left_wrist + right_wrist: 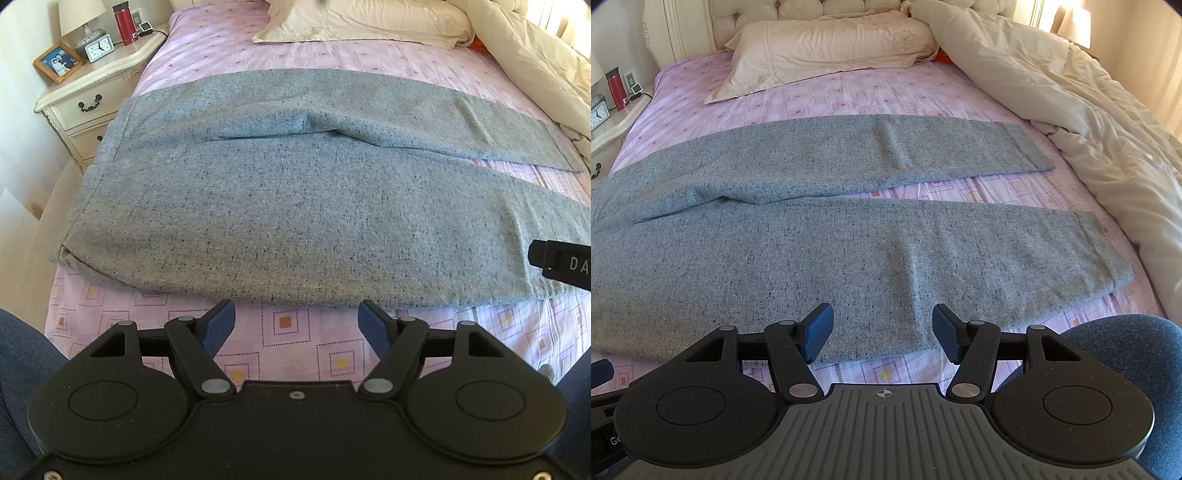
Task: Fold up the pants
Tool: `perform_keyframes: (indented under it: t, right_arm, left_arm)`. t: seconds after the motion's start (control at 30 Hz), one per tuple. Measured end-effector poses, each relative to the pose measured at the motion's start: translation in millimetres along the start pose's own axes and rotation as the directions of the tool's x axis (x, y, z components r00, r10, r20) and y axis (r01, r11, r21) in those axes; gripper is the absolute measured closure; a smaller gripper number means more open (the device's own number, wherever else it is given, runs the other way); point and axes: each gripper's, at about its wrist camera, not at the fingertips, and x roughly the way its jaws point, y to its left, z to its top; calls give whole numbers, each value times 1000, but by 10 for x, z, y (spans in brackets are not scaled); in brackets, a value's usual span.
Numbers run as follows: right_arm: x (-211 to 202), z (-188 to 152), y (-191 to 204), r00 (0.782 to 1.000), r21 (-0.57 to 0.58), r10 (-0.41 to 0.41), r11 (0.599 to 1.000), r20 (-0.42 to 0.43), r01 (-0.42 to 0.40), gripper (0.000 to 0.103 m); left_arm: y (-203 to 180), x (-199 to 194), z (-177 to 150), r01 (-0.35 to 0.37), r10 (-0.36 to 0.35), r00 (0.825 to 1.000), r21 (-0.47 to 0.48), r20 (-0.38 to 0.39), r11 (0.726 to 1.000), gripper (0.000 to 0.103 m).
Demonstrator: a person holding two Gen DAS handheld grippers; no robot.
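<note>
Grey speckled pants (295, 206) lie flat across the pink patterned bed, waistband to the left, both legs running right and spread apart. In the right wrist view the pants (820, 240) fill the middle, with the near leg's cuff at right. My left gripper (297, 325) is open and empty, just short of the near edge of the pants. My right gripper (882, 328) is open and empty, with its fingertips over the near leg's edge. Part of the right gripper (561, 264) shows at the right edge of the left wrist view.
A cream pillow (831, 48) lies at the head of the bed. A bunched cream duvet (1089, 122) covers the right side. A white nightstand (92, 96) with a clock, photo frame, lamp and red bottle stands left of the bed. The pink sheet (295, 347) shows below the pants.
</note>
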Motion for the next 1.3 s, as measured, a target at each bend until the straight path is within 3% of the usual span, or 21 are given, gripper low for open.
perform_keyframes:
  t: [1.3]
  right_arm:
    - [21, -10, 7, 1000, 2, 5, 1000, -8, -4, 46]
  left_arm:
    - [-31, -19, 17, 6, -6, 1000, 11, 1, 1000, 29]
